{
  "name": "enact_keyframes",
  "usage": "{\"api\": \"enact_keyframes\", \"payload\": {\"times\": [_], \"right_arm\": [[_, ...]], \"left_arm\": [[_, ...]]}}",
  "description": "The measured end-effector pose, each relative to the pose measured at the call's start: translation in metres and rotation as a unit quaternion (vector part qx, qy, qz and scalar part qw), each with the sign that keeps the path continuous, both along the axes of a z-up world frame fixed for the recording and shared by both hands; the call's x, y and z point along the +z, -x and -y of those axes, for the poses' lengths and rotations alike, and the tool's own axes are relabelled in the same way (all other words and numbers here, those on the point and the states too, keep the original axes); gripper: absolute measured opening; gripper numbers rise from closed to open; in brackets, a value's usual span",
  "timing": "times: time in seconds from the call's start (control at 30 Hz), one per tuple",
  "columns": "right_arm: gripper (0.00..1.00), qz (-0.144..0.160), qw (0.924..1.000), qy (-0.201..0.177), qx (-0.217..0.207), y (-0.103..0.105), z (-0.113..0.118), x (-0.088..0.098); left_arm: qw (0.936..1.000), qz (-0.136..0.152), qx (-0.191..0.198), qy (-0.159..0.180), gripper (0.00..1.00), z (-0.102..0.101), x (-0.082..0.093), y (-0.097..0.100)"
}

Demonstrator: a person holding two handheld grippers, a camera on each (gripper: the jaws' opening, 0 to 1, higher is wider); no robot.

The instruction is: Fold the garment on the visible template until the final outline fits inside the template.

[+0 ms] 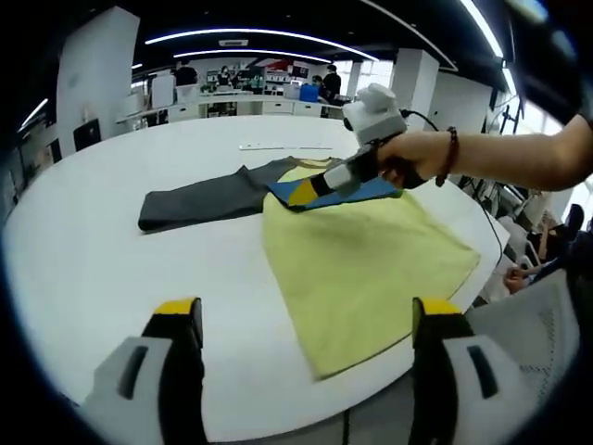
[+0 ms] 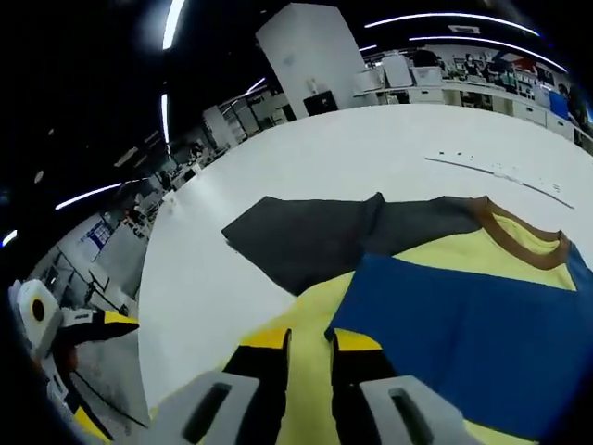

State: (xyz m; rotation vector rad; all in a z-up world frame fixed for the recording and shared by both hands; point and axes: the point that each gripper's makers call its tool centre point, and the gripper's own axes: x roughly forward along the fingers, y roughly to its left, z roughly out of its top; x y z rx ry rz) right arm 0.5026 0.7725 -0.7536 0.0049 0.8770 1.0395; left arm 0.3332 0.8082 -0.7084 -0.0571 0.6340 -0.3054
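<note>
1. Office benches and ceiling strip lights ring the white round table [image 1: 83,269] you work at; every place below is given relative to that table.
2. Your garment [image 1: 371,260], a yellow shirt with a brown collar, a dark grey sleeve [image 1: 199,202] and a blue panel [image 2: 482,324], lies flat near the table's near-right edge, its hem reaching the rim.
3. The grey sleeve stretches toward the table's middle, well apart from the blue panel's free corner.
4. Your right gripper [image 2: 310,348] sits low over the table at the blue panel's corner, jaws pressed nearly together; whether cloth is pinched between them I cannot tell. In the left gripper view your hand [image 1: 408,159] carries it there, likely to lift that corner for a fold.
5. Your left gripper [image 1: 310,320] hangs over the table's near edge, jaws spread wide and holding nothing, probably waiting to pin the hem.
6. I cannot make out any template outline on the table.
</note>
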Motion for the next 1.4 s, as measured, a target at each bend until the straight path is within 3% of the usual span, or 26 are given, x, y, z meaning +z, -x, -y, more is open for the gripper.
{"api": "enact_keyframes", "payload": {"times": [0.3, 0.53, 0.83, 0.93, 1.4], "right_arm": [[0.4, 0.027, 0.9994, -0.008, 0.017, -0.002, 0.0, 0.01], [0.69, 0.067, 0.9977, -0.009, 0.004, -0.015, 0.012, 0.032], [0.95, 0.1, 0.9946, 0.017, -0.023, -0.036, 0.047, 0.042], [1.0, 0.106, 0.9937, 0.022, -0.028, -0.04, 0.058, 0.044], [0.99, 0.112, 0.9903, 0.045, -0.068, -0.058, 0.134, 0.048]], "left_arm": [[1.0, 0.001, 0.004, -0.001, 0.91, -0.003, 0.001, 0.0], [0.9999, 0.006, -0.003, -0.008, 0.94, 0.001, 0.003, -0.004], [0.9998, 0.013, -0.01, -0.011, 0.96, 0.006, 0.007, -0.01], [0.9997, 0.014, -0.014, -0.012, 0.96, 0.008, 0.007, -0.011], [0.999, 0.029, -0.033, -0.009, 0.99, 0.018, 0.016, -0.016]]}}
